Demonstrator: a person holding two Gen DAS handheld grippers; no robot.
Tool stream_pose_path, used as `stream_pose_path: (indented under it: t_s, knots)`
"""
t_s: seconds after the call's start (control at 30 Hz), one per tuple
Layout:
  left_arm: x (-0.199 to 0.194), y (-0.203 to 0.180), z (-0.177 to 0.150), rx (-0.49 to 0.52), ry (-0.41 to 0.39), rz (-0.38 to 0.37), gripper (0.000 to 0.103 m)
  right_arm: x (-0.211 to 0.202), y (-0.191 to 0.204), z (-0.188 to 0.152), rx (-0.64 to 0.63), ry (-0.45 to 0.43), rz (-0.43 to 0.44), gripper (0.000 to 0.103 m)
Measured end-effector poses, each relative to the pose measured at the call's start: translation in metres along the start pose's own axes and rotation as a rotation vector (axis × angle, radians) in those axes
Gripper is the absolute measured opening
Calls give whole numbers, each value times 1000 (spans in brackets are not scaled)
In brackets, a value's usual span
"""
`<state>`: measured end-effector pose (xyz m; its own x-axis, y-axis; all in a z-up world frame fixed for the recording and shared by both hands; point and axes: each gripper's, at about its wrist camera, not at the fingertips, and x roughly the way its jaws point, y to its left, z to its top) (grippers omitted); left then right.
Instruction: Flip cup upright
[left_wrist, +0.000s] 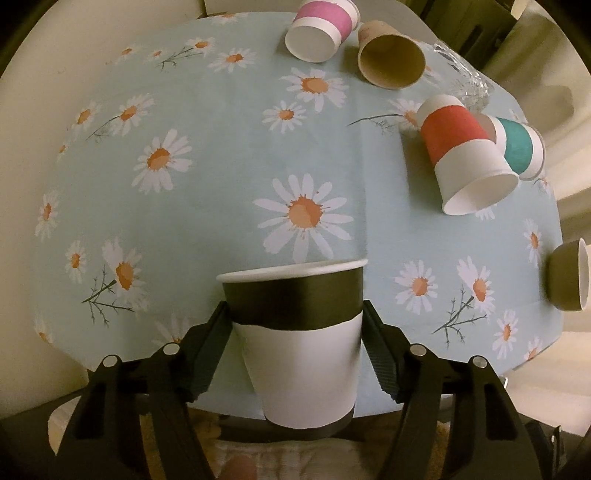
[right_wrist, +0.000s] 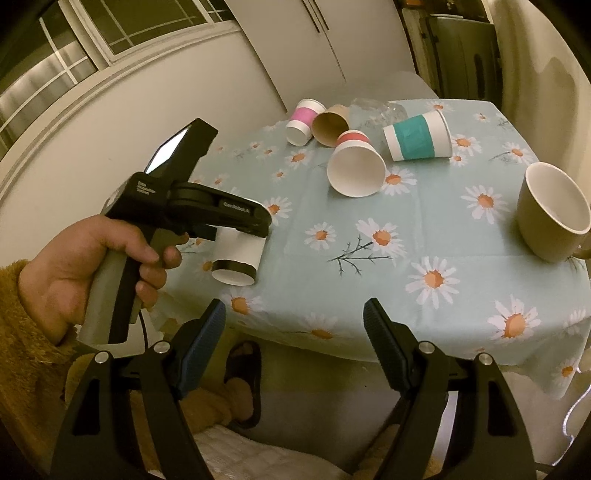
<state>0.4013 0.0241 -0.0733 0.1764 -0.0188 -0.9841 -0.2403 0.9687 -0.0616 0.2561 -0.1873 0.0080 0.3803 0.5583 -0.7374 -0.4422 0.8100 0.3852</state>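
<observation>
Left gripper (left_wrist: 295, 325) clamped on cup (left_wrist: 299, 332); right gripper (right_wrist: 294, 319) has jaws apart, holding nothing.
We see the cup squeezed between both left pads, rim up, lifted over the table (left_wrist: 221, 177) near edge; right hangs off that edge, well apart.

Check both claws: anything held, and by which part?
Left claw grips the black-banded white paper cup by its side wall, mid-height, rim up in its view. Right claw is open and holds nothing.
</observation>
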Motion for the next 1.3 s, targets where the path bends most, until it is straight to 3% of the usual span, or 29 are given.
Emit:
stream_pose_path:
  t_s: [0.3, 0.63, 0.9, 1.13, 1.3]
  knots:
    - [-7, 12, -4, 4, -24, -42, 66, 8, -2, -1, -3, 27, -15, 76]
    - [-41, 13, -34, 31, -75, -87, 66, 14, -3, -1, -7, 46, -29, 76]
    - [-69, 4, -51, 73, -237, -87, 66, 17, -6, -1, -5, 48, -54, 76]
    - [-78, 1, -72, 101, -385, -43, 66, 22, -6, -1, -11, 62, -75, 76]
    - [-92, -4, -87, 121, -543, 5, 66, 25, -8, -2, -12, 65, -91, 76]
